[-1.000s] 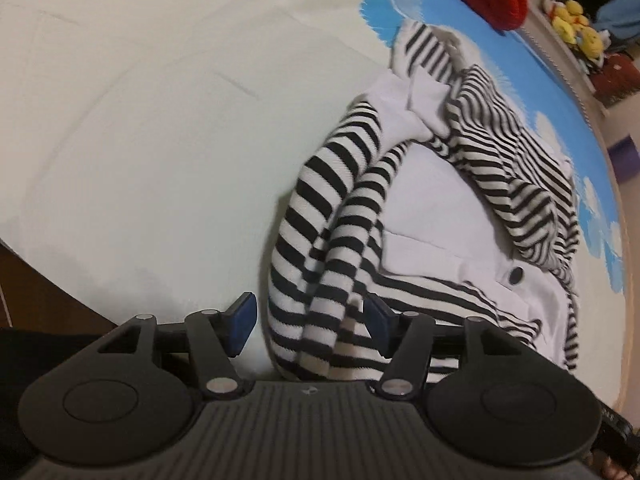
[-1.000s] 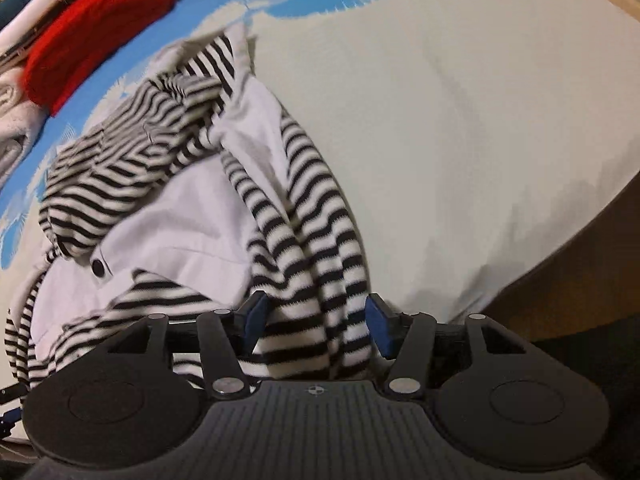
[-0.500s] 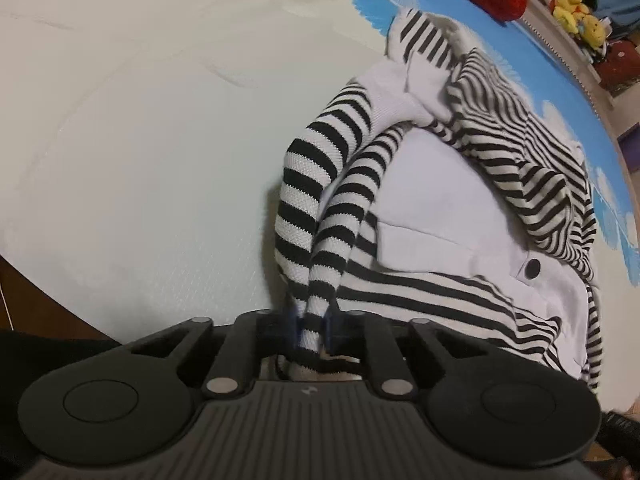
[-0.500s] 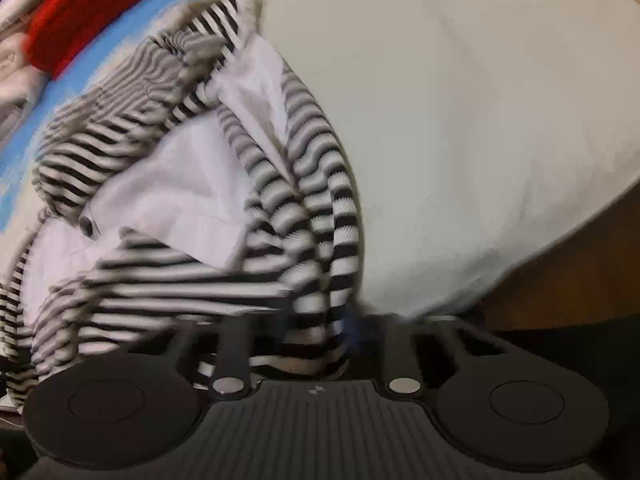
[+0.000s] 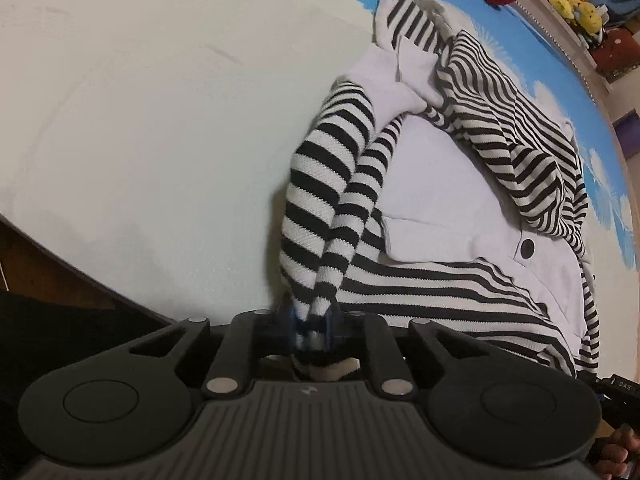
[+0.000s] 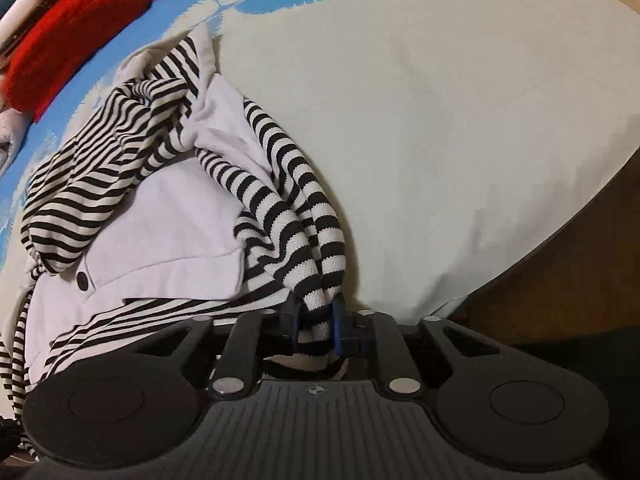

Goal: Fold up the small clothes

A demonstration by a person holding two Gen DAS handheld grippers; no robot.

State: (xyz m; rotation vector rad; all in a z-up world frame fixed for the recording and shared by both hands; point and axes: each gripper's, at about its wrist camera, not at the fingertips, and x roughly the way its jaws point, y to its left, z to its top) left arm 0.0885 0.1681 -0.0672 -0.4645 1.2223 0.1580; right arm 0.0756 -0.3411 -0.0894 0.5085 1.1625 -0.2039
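Note:
A small black-and-white striped garment with a pale lilac front panel and a dark button lies crumpled on the bed. It also shows in the right wrist view. My left gripper is shut on a bunched striped edge, which rises taut from the jaws. My right gripper is shut on a bunched striped edge of the same garment near the bed's front edge.
The bed has a pale sheet with a blue feather-print cover beyond. A red knitted item lies at the far side. Yellow plush toys sit on a shelf. The bed's wooden edge is close by.
Both grippers were open a second ago on either side of the striped edge. They have closed on it, and the fabric now bunches up and pulls taut toward the jaws.

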